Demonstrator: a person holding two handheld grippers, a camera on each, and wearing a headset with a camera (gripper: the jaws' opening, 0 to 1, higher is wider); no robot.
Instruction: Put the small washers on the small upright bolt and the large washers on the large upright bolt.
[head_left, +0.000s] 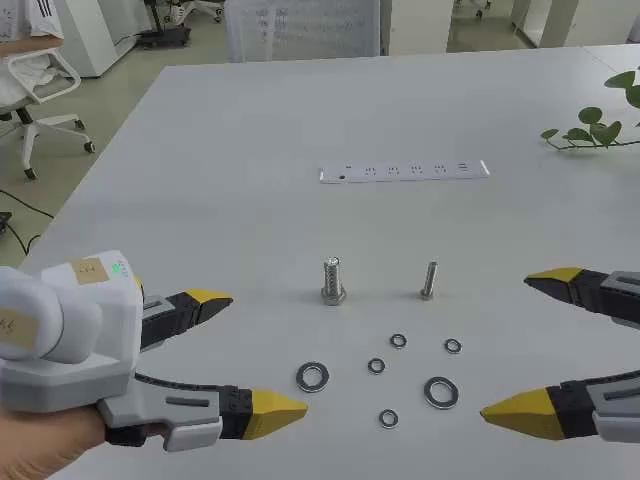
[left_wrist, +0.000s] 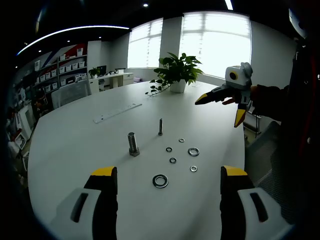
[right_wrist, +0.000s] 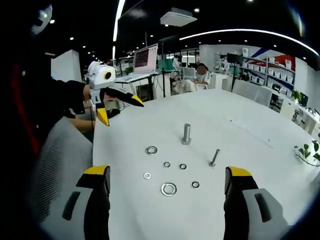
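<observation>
Large upright bolt, threaded steel on a hex head, stands on the smooth white table. Nearer, the yellow-tipped left gripper and right gripper hover spread wide, empty. The slimmer small upright bolt stands beside the large one. Two large washers and four small washers, flat shiny rings, lie scattered in front.
</observation>
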